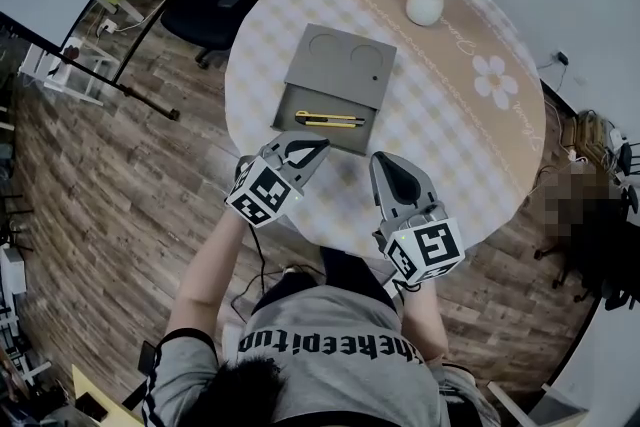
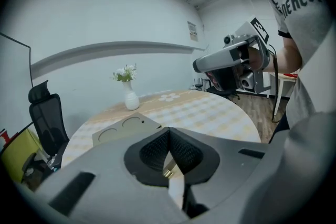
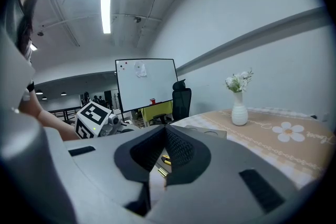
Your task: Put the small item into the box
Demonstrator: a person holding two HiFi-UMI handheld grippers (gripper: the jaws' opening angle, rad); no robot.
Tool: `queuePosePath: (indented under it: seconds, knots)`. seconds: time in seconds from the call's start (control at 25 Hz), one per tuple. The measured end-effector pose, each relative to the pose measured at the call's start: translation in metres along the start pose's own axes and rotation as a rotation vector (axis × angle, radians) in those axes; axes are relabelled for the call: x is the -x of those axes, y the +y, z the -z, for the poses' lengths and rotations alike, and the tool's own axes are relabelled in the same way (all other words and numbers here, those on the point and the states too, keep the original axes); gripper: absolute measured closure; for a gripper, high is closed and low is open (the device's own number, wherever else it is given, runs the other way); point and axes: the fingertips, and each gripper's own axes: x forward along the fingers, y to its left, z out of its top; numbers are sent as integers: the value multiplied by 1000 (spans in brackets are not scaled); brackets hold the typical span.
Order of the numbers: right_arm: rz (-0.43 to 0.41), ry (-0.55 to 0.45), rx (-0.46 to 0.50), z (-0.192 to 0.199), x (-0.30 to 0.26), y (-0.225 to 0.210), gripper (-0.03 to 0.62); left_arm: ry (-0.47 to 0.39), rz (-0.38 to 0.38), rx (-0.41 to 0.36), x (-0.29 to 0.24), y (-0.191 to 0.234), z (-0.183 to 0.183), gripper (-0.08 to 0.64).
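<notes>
Left gripper (image 1: 320, 144): jaws together, empty, tips just over the near edge of the open grey box (image 1: 332, 99). Right gripper (image 1: 381, 159): jaws together, empty, just beside the box's near right corner. Yellow utility knife (image 1: 330, 120): lying inside the box. Vase (image 1: 427, 0): beyond the box.

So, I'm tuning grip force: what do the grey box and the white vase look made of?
The flat grey box looks like matte cardboard or moulded pulp: dull, no glare, round recesses pressed into its lid. The white bulbous vase looks like glazed ceramic, smooth and evenly white, though plastic is possible.
</notes>
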Motion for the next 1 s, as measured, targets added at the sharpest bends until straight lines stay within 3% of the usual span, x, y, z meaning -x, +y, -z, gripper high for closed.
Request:
queuePosePath:
  seconds: [0.48, 1.0]
  knots:
    - [-2, -20, 34, -7, 8, 25, 584, -194, -67, 1, 51, -14, -50, 545]
    - [12, -43, 59, -9, 20, 62, 586, -316, -149, 12, 114, -33, -69, 545]
